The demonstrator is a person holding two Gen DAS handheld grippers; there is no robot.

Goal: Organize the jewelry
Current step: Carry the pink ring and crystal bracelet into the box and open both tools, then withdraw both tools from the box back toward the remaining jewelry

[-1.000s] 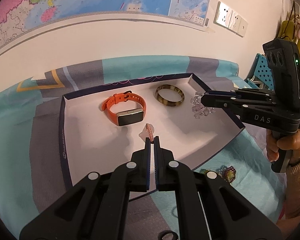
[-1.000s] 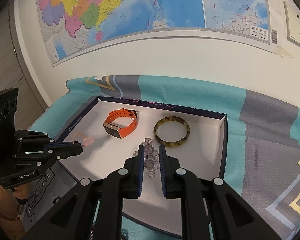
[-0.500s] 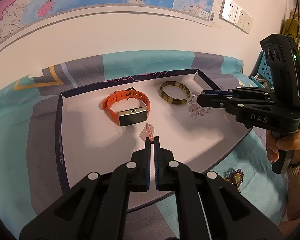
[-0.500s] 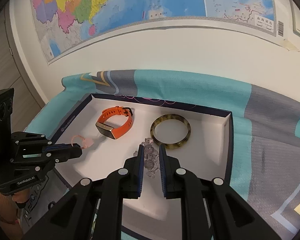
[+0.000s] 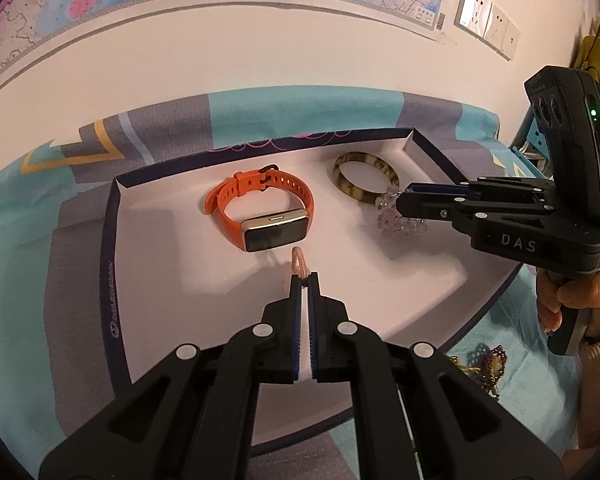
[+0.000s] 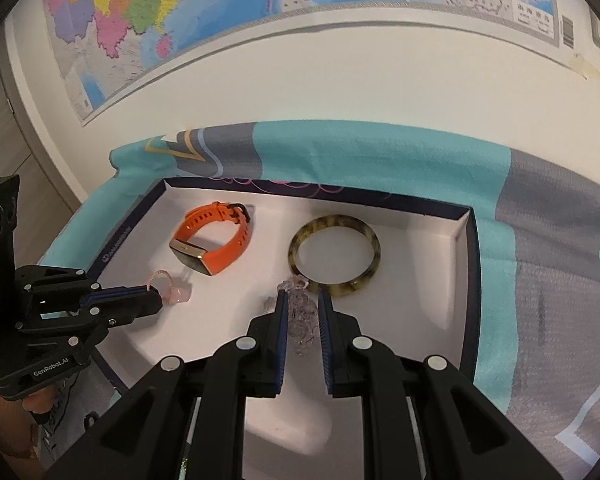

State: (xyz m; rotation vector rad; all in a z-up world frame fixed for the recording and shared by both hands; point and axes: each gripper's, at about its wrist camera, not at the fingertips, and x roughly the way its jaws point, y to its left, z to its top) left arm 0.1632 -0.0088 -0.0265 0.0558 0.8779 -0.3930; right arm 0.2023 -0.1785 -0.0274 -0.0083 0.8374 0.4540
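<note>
A white tray with dark rim point(image 5: 112, 240) point(image 6: 474, 264) holds an orange watch point(image 5: 260, 208) point(image 6: 216, 240) and a tortoiseshell bangle point(image 5: 364, 180) point(image 6: 334, 256). My left gripper point(image 5: 305, 278) point(image 6: 156, 294) is shut on a pink beaded bracelet point(image 5: 298, 260) point(image 6: 168, 288), held low over the tray in front of the watch. My right gripper point(image 6: 303, 300) point(image 5: 400, 200) is shut on a clear crystal bead bracelet point(image 6: 300, 316) point(image 5: 396, 220), just in front of the bangle.
The tray sits on a teal and grey cloth point(image 5: 260, 108) against a white wall with a map. A beaded butterfly ornament point(image 5: 486, 360) lies on the cloth outside the tray's near right edge. Wall sockets point(image 5: 488, 24) are at the upper right.
Both grippers have lowered toward the tray floor with their bracelets. The right gripper's jaws look slightly wider apart around the crystal beads.
</note>
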